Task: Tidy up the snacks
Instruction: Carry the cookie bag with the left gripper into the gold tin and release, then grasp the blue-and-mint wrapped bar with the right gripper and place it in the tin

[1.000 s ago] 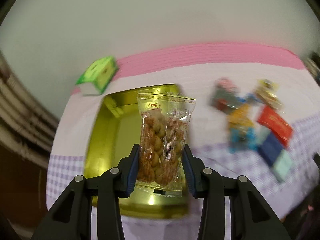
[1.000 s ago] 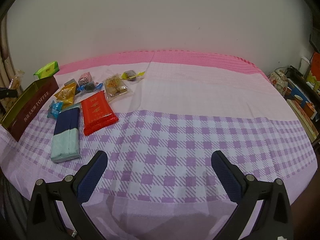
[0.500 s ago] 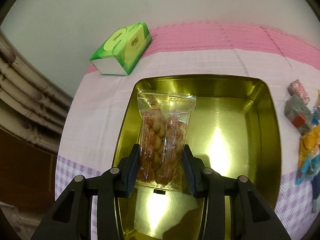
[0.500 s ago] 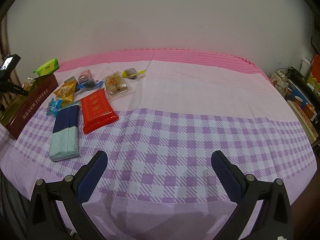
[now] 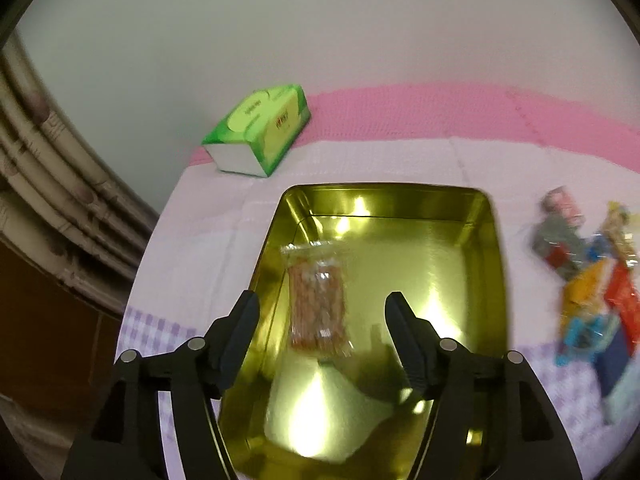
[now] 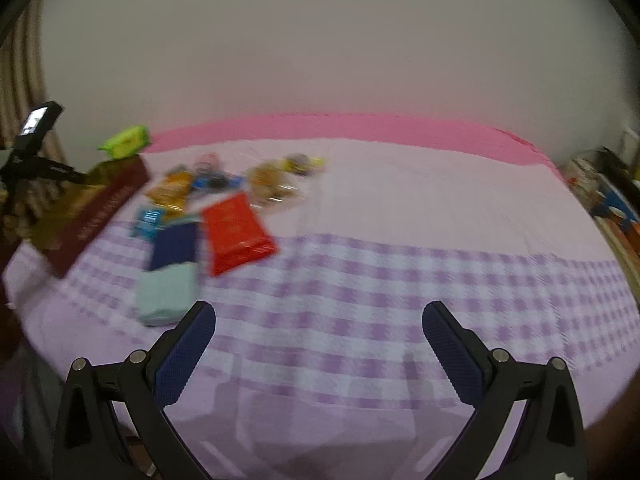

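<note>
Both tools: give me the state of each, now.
Left tool: open, jaws just spread, nut packet released into the gold tin.
Right tool: open, empty, over the checked cloth.

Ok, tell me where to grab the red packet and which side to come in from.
Grip the red packet across its narrow width, near the middle, probably from above. It lies flat on the checked cloth, long axis running away from the open right gripper, with bare cloth on its right and the dark blue pack close on its left.
</note>
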Action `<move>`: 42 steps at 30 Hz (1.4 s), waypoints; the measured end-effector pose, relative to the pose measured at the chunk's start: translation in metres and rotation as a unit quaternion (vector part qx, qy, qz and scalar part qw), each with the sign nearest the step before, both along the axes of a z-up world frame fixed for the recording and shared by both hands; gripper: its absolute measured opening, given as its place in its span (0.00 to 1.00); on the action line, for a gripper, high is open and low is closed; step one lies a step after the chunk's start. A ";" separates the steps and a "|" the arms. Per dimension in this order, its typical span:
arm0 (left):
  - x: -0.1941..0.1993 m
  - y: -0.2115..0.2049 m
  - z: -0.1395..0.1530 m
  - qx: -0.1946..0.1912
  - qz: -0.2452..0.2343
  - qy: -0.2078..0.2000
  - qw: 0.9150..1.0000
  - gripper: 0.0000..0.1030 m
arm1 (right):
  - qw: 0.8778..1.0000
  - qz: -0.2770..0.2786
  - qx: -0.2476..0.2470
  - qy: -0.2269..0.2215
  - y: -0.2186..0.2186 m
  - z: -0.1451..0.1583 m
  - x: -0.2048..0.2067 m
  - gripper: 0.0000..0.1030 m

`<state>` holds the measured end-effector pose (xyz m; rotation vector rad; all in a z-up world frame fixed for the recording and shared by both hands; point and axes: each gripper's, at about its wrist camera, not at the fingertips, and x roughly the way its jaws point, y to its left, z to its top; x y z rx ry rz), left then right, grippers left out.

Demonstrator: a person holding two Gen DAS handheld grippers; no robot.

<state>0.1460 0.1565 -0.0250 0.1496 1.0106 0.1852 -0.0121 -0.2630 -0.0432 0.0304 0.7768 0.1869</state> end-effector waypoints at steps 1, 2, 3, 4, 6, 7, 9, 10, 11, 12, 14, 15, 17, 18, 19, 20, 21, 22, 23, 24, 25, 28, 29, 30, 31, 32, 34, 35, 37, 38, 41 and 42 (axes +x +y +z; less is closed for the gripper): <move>-0.012 -0.002 0.007 -0.012 0.000 -0.008 1.000 0.66 | 0.999 0.027 0.021 0.004 0.008 0.003 0.000 1.00; -0.023 -0.005 0.013 -0.019 0.001 -0.013 1.000 0.70 | 0.998 0.049 0.033 0.011 0.016 0.005 0.002 1.00; -0.034 -0.007 0.018 -0.024 0.006 -0.017 1.000 0.75 | 0.996 0.075 0.043 0.015 0.025 0.007 0.003 1.00; -0.046 -0.009 0.023 -0.033 0.008 -0.024 0.999 0.76 | 0.994 0.103 0.045 0.015 0.038 0.011 0.004 1.00; -0.067 -0.012 0.031 -0.060 0.002 -0.034 0.998 0.76 | 0.990 0.135 0.042 0.013 0.056 0.015 0.007 0.99; -0.077 -0.015 0.034 -0.065 -0.003 -0.037 0.997 0.76 | 0.988 0.150 0.037 0.016 0.066 0.016 0.011 0.99; -0.092 -0.019 0.039 -0.062 -0.007 -0.041 0.997 0.76 | 0.985 0.168 0.032 0.027 0.080 0.014 0.021 0.94; -0.101 -0.020 0.042 -0.060 -0.009 -0.046 0.997 0.76 | 0.983 0.175 0.030 0.036 0.085 0.012 0.027 0.92; -0.107 -0.020 0.043 -0.059 -0.011 -0.052 0.997 0.76 | 0.982 0.181 0.032 0.045 0.088 0.010 0.032 0.86; -0.115 -0.021 0.045 -0.057 -0.013 -0.058 0.997 0.76 | 0.980 0.186 0.034 0.058 0.092 0.007 0.039 0.79; -0.129 -0.021 0.047 -0.052 -0.018 -0.069 0.996 0.77 | 0.977 0.190 0.036 0.084 0.095 -0.002 0.053 0.73; -0.133 -0.022 0.046 -0.052 -0.021 -0.071 0.996 0.78 | 0.977 0.190 0.033 0.092 0.098 -0.006 0.060 0.73; -0.138 -0.023 0.043 -0.059 -0.027 -0.069 0.995 0.80 | 0.977 0.189 0.020 0.099 0.104 -0.012 0.071 0.73; -0.138 -0.023 0.040 -0.061 -0.029 -0.067 0.995 0.80 | 0.976 0.191 0.016 0.106 0.107 -0.015 0.076 0.73; -0.137 -0.024 0.037 -0.061 -0.031 -0.062 0.996 0.80 | 0.974 0.192 0.012 0.117 0.110 -0.018 0.081 0.73; -0.135 -0.025 0.034 -0.060 -0.034 -0.056 0.996 0.80 | 0.974 0.191 0.003 0.120 0.113 -0.019 0.084 0.71; -0.135 -0.026 0.032 -0.058 -0.037 -0.053 0.996 0.80 | 0.974 0.189 -0.010 0.126 0.116 -0.022 0.088 0.70; -0.135 -0.026 0.031 -0.058 -0.040 -0.051 0.996 0.80 | 0.972 0.189 -0.017 0.137 0.119 -0.025 0.092 0.70; -0.135 -0.026 0.030 -0.062 -0.043 -0.050 0.996 0.80 | 0.971 0.189 -0.017 0.143 0.119 -0.027 0.095 0.67; -0.135 -0.026 0.031 -0.069 -0.045 -0.049 0.995 0.80 | 0.970 0.188 -0.022 0.150 0.121 -0.029 0.098 0.65; -0.136 -0.025 0.031 -0.072 -0.046 -0.050 0.995 0.80 | 0.969 0.184 -0.038 0.159 0.125 -0.034 0.100 0.65; -0.136 -0.025 0.033 -0.077 -0.048 -0.054 0.994 0.80 | 0.967 0.176 -0.065 0.174 0.132 -0.043 0.103 0.52; -0.136 -0.025 0.032 -0.077 -0.049 -0.052 0.994 0.80 | 0.966 0.174 -0.073 0.174 0.134 -0.044 0.103 0.47; -0.135 -0.025 0.032 -0.077 -0.049 -0.051 0.995 0.80 | 0.966 0.171 -0.084 0.174 0.138 -0.045 0.103 0.46; -0.135 -0.024 0.032 -0.077 -0.047 -0.050 0.995 0.80 | 0.965 0.172 -0.087 0.176 0.139 -0.045 0.103 0.46; -0.135 -0.023 0.032 -0.078 -0.045 -0.050 0.995 0.80 | 0.964 0.176 -0.087 0.178 0.140 -0.045 0.103 0.45; -0.136 -0.018 0.035 -0.083 -0.039 -0.055 0.994 0.80 | 0.962 0.187 -0.074 0.183 0.139 -0.044 0.100 0.45; -0.136 -0.015 0.037 -0.086 -0.035 -0.059 0.994 0.80 | 0.963 0.188 -0.063 0.184 0.136 -0.040 0.097 0.45; -0.137 -0.010 0.040 -0.093 -0.025 -0.067 0.993 0.80 | 0.967 0.179 -0.025 0.181 0.126 -0.026 0.091 0.45; -0.138 -0.007 0.041 -0.096 -0.018 -0.072 0.993 0.80 | 0.968 0.174 -0.010 0.179 0.122 -0.020 0.089 0.45; -0.136 0.002 0.041 -0.109 -0.004 -0.072 0.991 0.80 | 0.972 0.164 0.035 0.164 0.114 0.003 0.084 0.45; -0.136 0.004 0.040 -0.113 0.000 -0.071 0.991 0.80 | 0.972 0.164 0.051 0.160 0.115 0.010 0.085 0.45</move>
